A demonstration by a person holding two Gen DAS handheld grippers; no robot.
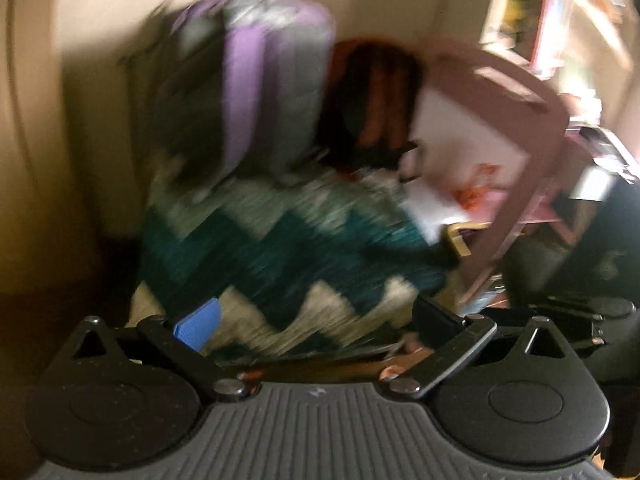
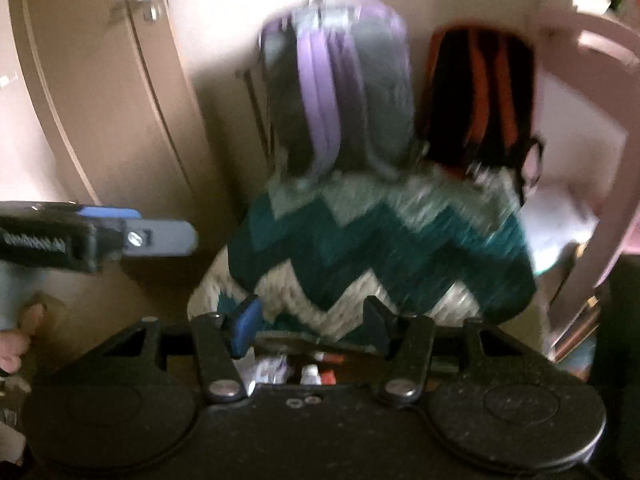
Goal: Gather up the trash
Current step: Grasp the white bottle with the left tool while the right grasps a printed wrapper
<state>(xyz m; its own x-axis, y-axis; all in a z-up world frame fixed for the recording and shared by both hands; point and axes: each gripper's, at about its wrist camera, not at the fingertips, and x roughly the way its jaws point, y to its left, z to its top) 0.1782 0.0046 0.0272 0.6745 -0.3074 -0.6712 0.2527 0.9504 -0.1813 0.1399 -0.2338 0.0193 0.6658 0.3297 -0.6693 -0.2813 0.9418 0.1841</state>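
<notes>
Both views badly motion-smeared. Left claw [image 1: 316,320] spread wide, blue pad on one side, dark pad on the other, nothing between the fingers. Right claw [image 2: 312,320] also spread, narrower gap, nothing pinched. Both point down at a zigzag rug [image 1: 280,264], teal and cream bands, lying on the floor. Behind the rug, against a pale wall, a purple and grey backpack [image 2: 340,92] stands upright; just beside it on the right, an orange and black bag [image 2: 480,104]. A pink chair [image 1: 532,120] stands at the right, one leg slanting down past the rug's edge. In the right wrist view the left claw enters from the left edge, level with the rug's far end, in front of a beige door [image 2: 100,100]. Trash: small wrappers or scraps [image 2: 292,372], white with red and purple, probably on the floor just under the right claw, close against its body; too blurred to name.
</notes>
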